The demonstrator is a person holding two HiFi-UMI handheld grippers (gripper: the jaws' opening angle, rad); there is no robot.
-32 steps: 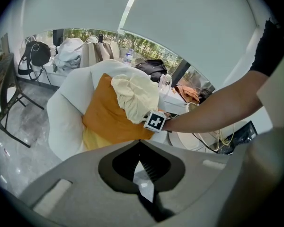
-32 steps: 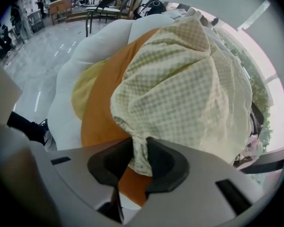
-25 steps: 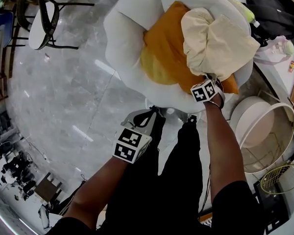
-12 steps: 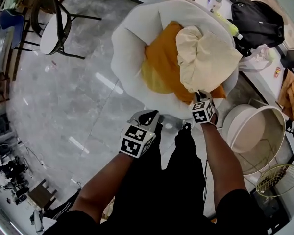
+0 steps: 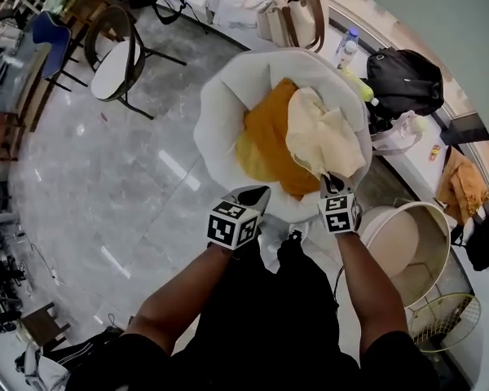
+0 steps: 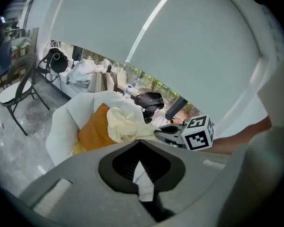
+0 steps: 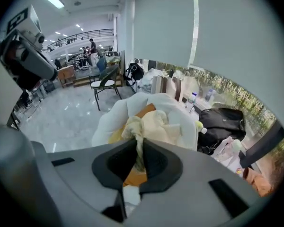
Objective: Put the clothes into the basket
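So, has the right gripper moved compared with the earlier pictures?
Yes. The right gripper, shut on the cream cloth, has risen away from the white armchair, pulling the cloth into a stretched peak above the seat.

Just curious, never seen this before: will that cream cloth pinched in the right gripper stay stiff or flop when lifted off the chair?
Probably floppy: the cream cloth is squeezed into a thin twisted bunch in the right gripper and lies in soft folds on the orange cushion. Likely light too, being thin crumpled fabric.
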